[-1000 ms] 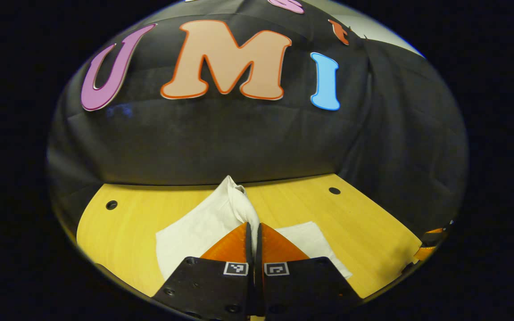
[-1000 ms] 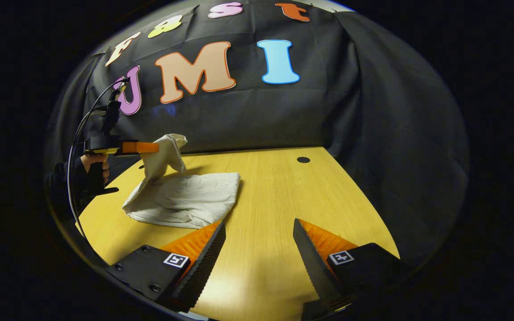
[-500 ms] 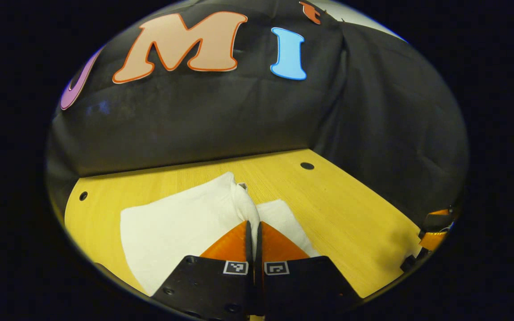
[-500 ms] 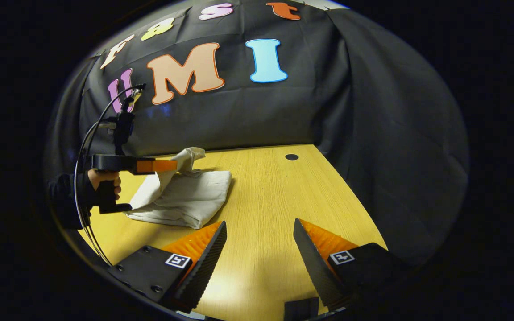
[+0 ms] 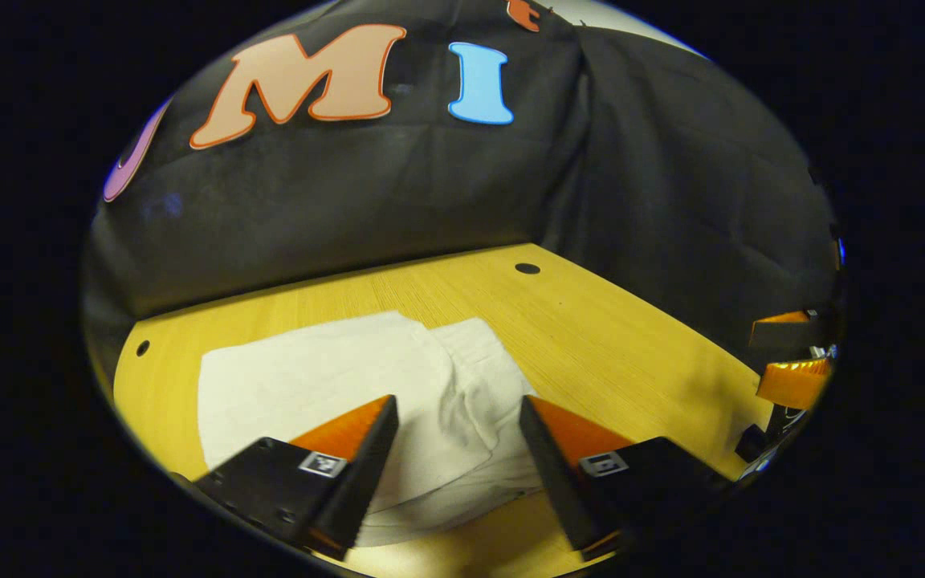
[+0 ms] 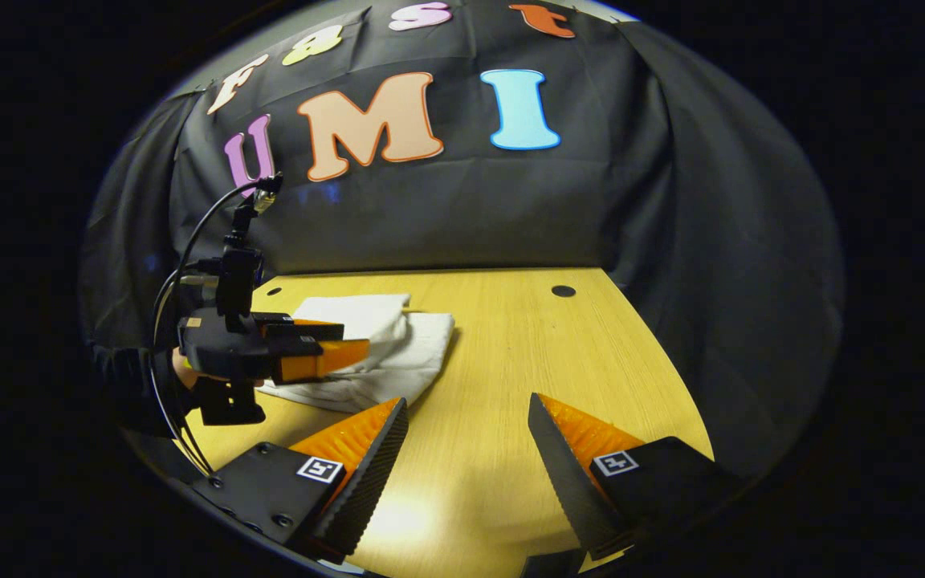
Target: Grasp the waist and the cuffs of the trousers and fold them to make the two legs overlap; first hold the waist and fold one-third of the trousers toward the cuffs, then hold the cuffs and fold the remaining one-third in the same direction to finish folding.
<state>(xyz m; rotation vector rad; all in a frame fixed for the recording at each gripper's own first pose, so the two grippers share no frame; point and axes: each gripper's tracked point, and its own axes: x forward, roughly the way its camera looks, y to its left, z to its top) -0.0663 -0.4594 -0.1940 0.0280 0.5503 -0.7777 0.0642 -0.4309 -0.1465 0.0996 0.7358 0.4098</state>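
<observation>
The white trousers (image 5: 326, 377) lie folded in a compact stack on the yellow wooden table (image 5: 615, 345). My left gripper (image 5: 458, 405) stands open just above the stack's near edge, nothing between its fingers. The right gripper view has the same folded trousers (image 6: 398, 341) at the table's left, with the left gripper (image 6: 354, 341) hovering open at their near side, held by a hand. My right gripper (image 6: 466, 409) is open over bare table to the right of the trousers, holding nothing. The right gripper (image 5: 792, 357) also peeks in at the right edge of the left gripper view.
The black cloth wall (image 6: 462, 209) closes off the back and right side of the table. Small round holes (image 6: 563, 291) sit in the tabletop near the far corners. A cable loops from the left gripper's handle (image 6: 189, 241).
The left gripper lowered the lifted end of the trousers onto the stack, then opened and let it go. The cloth now lies flat. The right gripper stayed open, barely moving.
</observation>
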